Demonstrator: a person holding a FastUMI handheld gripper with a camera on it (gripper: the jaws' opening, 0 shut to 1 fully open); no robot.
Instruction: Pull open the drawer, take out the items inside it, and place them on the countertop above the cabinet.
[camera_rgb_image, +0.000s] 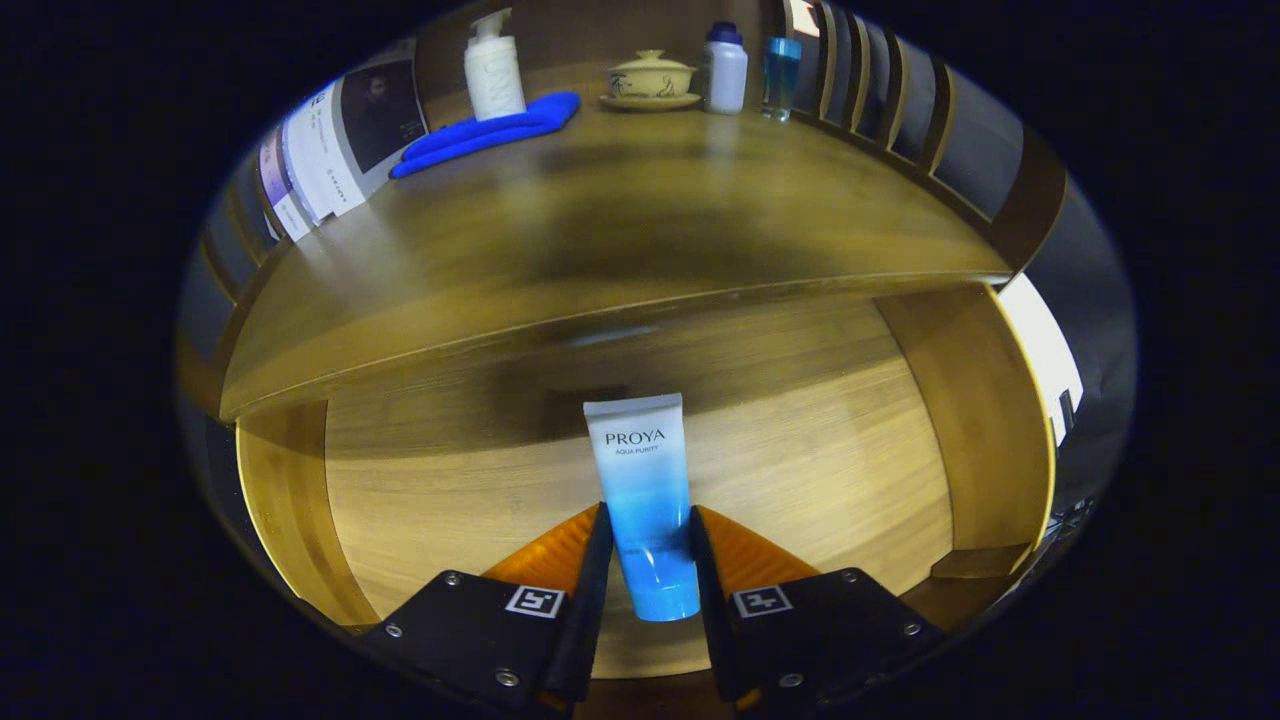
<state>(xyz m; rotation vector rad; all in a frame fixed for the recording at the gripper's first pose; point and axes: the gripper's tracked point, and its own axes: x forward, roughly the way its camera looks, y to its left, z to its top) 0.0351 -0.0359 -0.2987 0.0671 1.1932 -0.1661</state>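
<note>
Gripper view: the gripper (648, 535) is narrowed onto a blue-and-white tube (645, 500), one finger pressed against each side of its lower half; the tube's flat crimped end points away from the fingers toward 12 o'clock, its capped end toward 6 o'clock, between the finger bases. Below and around the tube: the open wooden drawer (820, 470), its floor bare on both sides of the fingers, one side wall at 9 o'clock, the other at 3 o'clock. Beyond the tube at 12 o'clock: the front edge of the countertop (620, 240), overhanging the back of the drawer. On the countertop's far side, from 11 o'clock to 1 o'clock: a white pump bottle (493, 70) standing upright; a blue cloth (490, 132) lying just in front of it, touching or nearly touching its base; a lidded cream bowl on a saucer (651, 80); a white bottle with a dark cap (725, 68) just beside the bowl; a clear blue bottle (781, 75) next to that. At 10 o'clock, along the countertop's side: upright printed cards (340, 140).
</note>
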